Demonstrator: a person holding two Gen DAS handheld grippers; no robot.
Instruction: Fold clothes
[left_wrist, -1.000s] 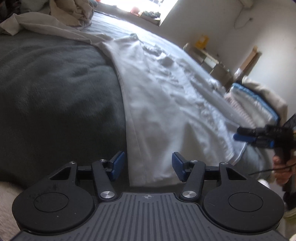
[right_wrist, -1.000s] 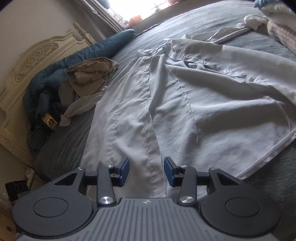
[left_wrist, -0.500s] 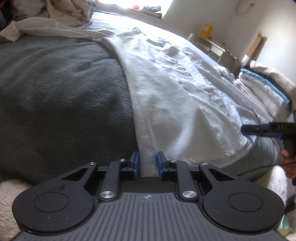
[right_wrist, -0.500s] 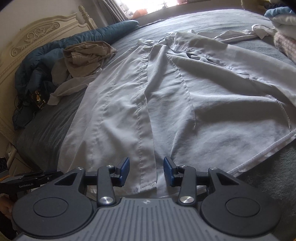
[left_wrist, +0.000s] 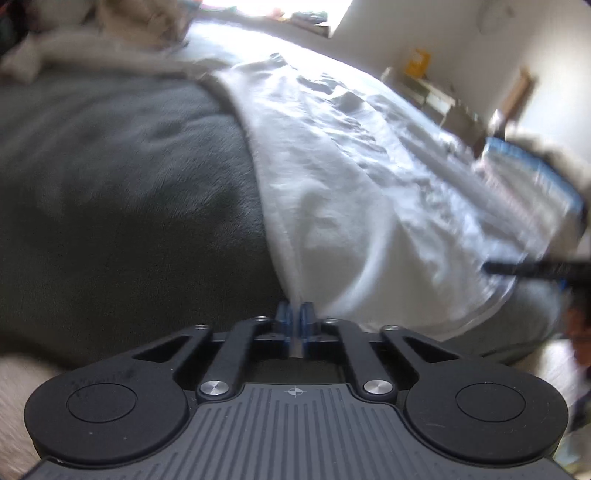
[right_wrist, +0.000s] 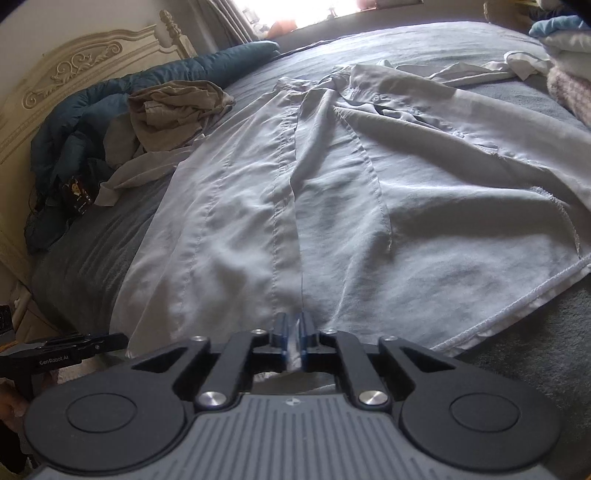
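Observation:
A white button-up shirt (right_wrist: 332, 206) lies spread on a grey bed, collar toward the window; it also shows in the left wrist view (left_wrist: 351, 177). My left gripper (left_wrist: 294, 317) is shut on the shirt's bottom hem at its left corner. My right gripper (right_wrist: 293, 332) is shut on the bottom hem at the front placket, with cloth pinched between the blue pads. The left gripper also shows at the left edge of the right wrist view (right_wrist: 74, 349), and the right gripper at the right edge of the left wrist view (left_wrist: 524, 267).
The grey blanket (left_wrist: 110, 206) covers the bed. A crumpled beige garment (right_wrist: 173, 107) and a blue duvet (right_wrist: 110, 96) lie by the carved headboard (right_wrist: 74, 62). A stack of folded clothes (left_wrist: 528, 177) sits at the bed's right side; it also shows in the right wrist view (right_wrist: 565, 48).
Both grippers closed on the shirt's bottom hem: the left from wide open, then nearly shut, to shut; the right from open to shut. The left view is now motion-blurred.

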